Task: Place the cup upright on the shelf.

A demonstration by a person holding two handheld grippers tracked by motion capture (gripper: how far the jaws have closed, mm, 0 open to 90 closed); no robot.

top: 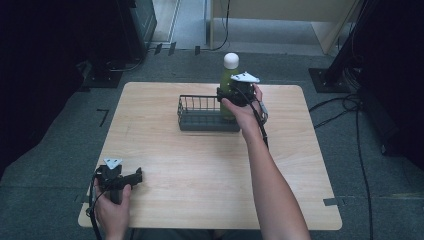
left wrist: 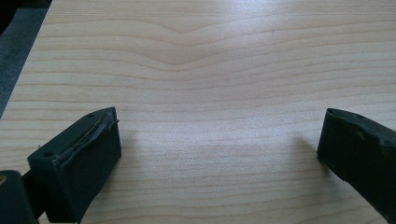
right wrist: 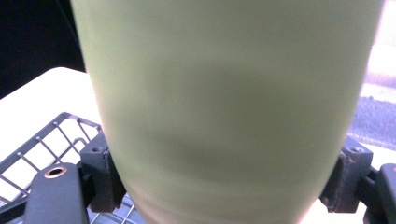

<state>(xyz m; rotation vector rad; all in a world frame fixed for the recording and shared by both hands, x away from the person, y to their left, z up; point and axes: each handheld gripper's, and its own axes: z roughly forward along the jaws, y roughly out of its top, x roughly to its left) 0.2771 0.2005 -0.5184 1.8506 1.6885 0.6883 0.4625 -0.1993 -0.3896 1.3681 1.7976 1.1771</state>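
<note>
Green bottle [top: 228, 82], white cap: stood upright at the right end of the wire basket [top: 200, 114]. Left gripper [top: 131, 178]: near table [top: 200, 170] corner, jaws spread, nothing between. Right gripper [top: 231, 95]: clamped around the bottle's body.

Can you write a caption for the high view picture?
Right gripper holds green plastic bottle at dark wire basket.

A bare wooden table [top: 200, 165] stands on grey carpet [top: 45, 165], cables [top: 360, 150] alongside
</note>
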